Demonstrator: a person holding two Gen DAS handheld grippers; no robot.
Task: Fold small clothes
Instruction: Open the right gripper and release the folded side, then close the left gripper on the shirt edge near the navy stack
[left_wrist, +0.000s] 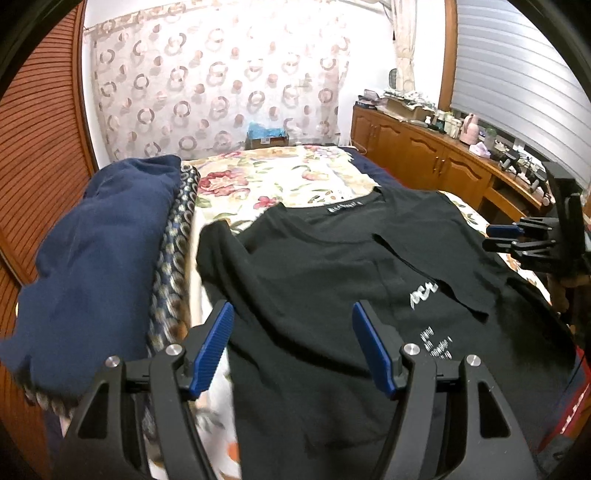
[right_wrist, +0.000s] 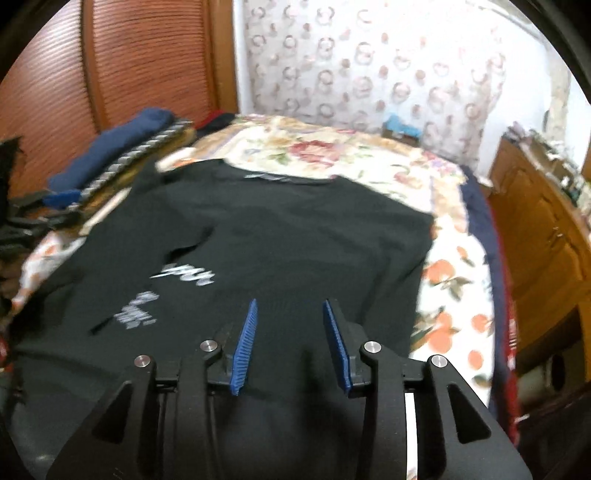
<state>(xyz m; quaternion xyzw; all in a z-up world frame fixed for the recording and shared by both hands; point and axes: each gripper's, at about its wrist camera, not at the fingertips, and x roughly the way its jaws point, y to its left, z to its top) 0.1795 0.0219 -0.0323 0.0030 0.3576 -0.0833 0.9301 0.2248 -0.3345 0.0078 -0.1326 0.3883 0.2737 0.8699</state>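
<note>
Black cotton T-shirt (left_wrist: 332, 266) with white lettering on its chest lies spread face up on the floral bedspread (left_wrist: 280, 177), its neckline and label toward the far end of the bed. One sleeve is folded inward across the chest, beside the white print. The left gripper (left_wrist: 291, 347) hovers over the shirt's near left part with its blue ribbed pads (left_wrist: 214, 347) spread wide and nothing between them. The right gripper (right_wrist: 290, 343) hovers above the lower middle of the shirt (right_wrist: 258, 236), its jaws parted at a moderate gap and empty; from the left wrist view it (left_wrist: 502, 238) also shows at the far right edge of the garment. To the left of the shirt sits a folded navy blue garment (left_wrist: 96, 266), stacked on a patterned blue-and-grey cloth (left_wrist: 173, 266). A wooden sideboard (left_wrist: 424, 155) crowded with small items runs along the right side of the bed, and a circle-patterned curtain (left_wrist: 207, 81) hangs behind it. The right wrist view is blurred.
</note>
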